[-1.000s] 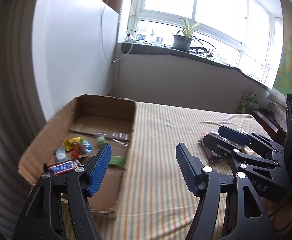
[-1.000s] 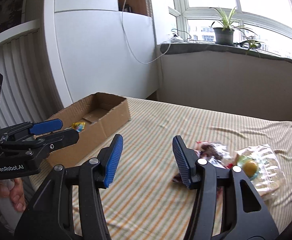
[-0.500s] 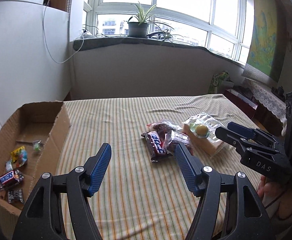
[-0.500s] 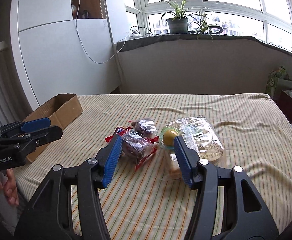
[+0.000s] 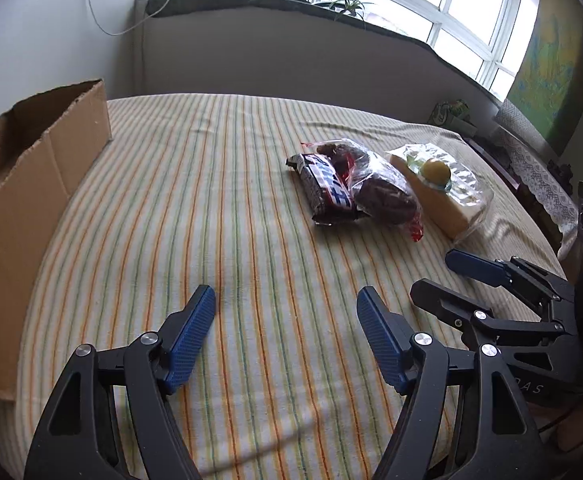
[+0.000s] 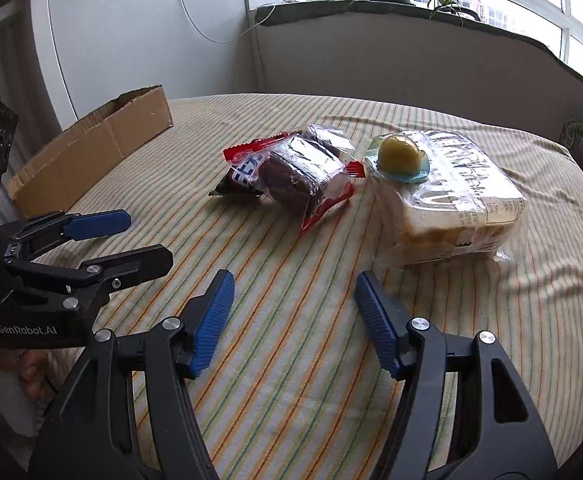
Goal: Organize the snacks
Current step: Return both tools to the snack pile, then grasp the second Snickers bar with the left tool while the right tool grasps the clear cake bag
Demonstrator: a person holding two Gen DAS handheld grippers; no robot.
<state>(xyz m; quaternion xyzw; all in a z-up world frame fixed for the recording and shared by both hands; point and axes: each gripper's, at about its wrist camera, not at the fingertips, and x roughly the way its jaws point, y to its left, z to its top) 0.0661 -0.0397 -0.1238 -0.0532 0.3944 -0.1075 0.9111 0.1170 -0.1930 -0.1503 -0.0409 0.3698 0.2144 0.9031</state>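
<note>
Both tongs (image 5: 285, 306) (image 6: 293, 290) lower, wider, now nearer the snack pile (image 6: 291, 172).

Cardboard box (image 5: 31, 200) runs off the left edge (contents mostly hidden); chocolate bar (image 6: 247, 170) half-buried under the wrapped cake (image 6: 295, 178).

Both tools share one build: black plastic frames with triangular cut-outs, silver round screw heads at the pivots, and blue ribbed pads on the fingers. The left gripper (image 5: 285, 312) carries white lettering "GenRobot.AI" on its body and a black box with three round ports (seen from the right wrist view). The right gripper (image 6: 293, 294) shows faint letters "DAS" on its side and a like box at the far right.
</note>
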